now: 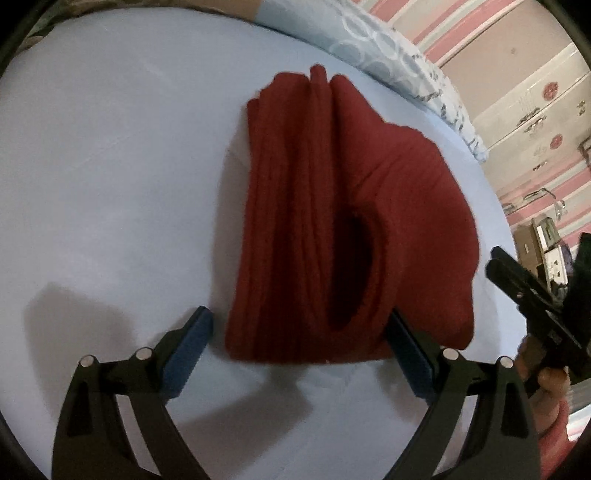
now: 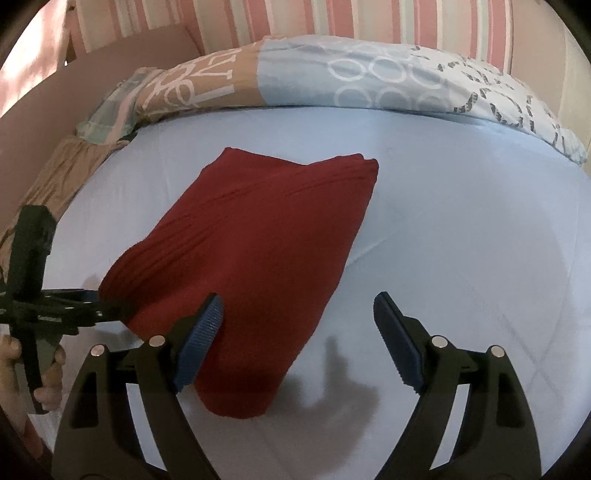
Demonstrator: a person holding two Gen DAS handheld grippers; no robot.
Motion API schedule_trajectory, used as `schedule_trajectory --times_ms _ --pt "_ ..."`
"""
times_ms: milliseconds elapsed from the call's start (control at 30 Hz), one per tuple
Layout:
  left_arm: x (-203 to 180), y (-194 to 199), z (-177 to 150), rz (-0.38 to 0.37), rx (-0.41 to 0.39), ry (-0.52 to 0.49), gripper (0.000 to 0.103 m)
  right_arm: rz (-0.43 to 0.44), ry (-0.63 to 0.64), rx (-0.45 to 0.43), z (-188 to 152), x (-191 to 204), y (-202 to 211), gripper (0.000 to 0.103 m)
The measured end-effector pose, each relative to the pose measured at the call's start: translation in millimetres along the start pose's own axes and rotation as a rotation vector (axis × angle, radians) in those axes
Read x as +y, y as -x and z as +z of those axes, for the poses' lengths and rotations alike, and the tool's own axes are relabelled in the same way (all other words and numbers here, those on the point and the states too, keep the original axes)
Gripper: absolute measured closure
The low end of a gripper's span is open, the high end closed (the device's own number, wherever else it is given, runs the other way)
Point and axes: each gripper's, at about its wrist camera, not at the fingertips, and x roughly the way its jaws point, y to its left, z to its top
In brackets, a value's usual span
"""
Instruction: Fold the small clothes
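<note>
I see no box, basket or other container in either wrist view; the only thing bearing anything is the pale blue bed sheet (image 2: 461, 221), and on it lies the dark red knitted garment (image 2: 258, 251), folded into a thick, roughly rectangular bundle.

From my left gripper (image 1: 301, 343), the garment sits straight ahead, its near edge lying between the two blue-padded fingers (image 1: 188, 350). The fingers are spread wide, one on each side of the bundle's near end; the right-hand pad is partly hidden behind the cloth, and I cannot tell whether it touches. The bundle shows long ribbed pleats running away from me, a raised ridge down its middle, and a dark oval opening in the upper layer just ahead of the tool.

From my right gripper (image 2: 295, 339), the garment lies ahead and to the left, angled away towards the patterned quilt (image 2: 369, 77) bunched at the far edge of the sheet. These fingers are spread wide too and pinch nothing; the left pad overlaps the cloth in this view, while the right pad hangs over bare sheet. The left gripper shows at the far left, its tips at the bundle's left corner. Striped pink wallpaper (image 2: 295, 18) rises beyond the quilt.
</note>
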Motion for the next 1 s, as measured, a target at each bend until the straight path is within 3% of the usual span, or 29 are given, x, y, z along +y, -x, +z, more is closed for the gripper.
schedule_trajectory --times_ms 167,300,500,667,800,933,1000 --pt "-10.8 -11.0 5.4 0.072 -0.004 -0.047 0.011 -0.006 -0.011 0.017 0.4 -5.4 -5.7 0.019" --pt "-31.2 -15.6 -0.9 0.171 -0.020 -0.146 0.033 0.017 -0.050 0.044 -0.7 -15.2 -15.6 0.018" --pt "-63.2 -20.2 -17.4 0.376 -0.080 -0.344 0.039 0.066 -0.097 0.061 1.6 -19.1 -25.4 0.017" --pt "-61.8 -19.6 -27.3 0.424 -0.098 -0.402 0.039 0.140 -0.166 0.052 5.6 -19.1 -27.7 0.015" --pt "-70.0 -27.8 -25.5 0.460 -0.106 -0.431 0.039 0.166 -0.211 0.097 4.0 -19.0 -44.1 0.011" --pt "-69.8 -30.9 -22.1 0.455 -0.101 -0.419 0.039 0.243 -0.326 0.122 2.2 -28.6 -61.9 0.010" --pt "-73.7 -33.2 -17.2 0.454 -0.097 -0.418 0.039 0.227 -0.318 0.133 3.3 -24.8 -68.8 0.010"
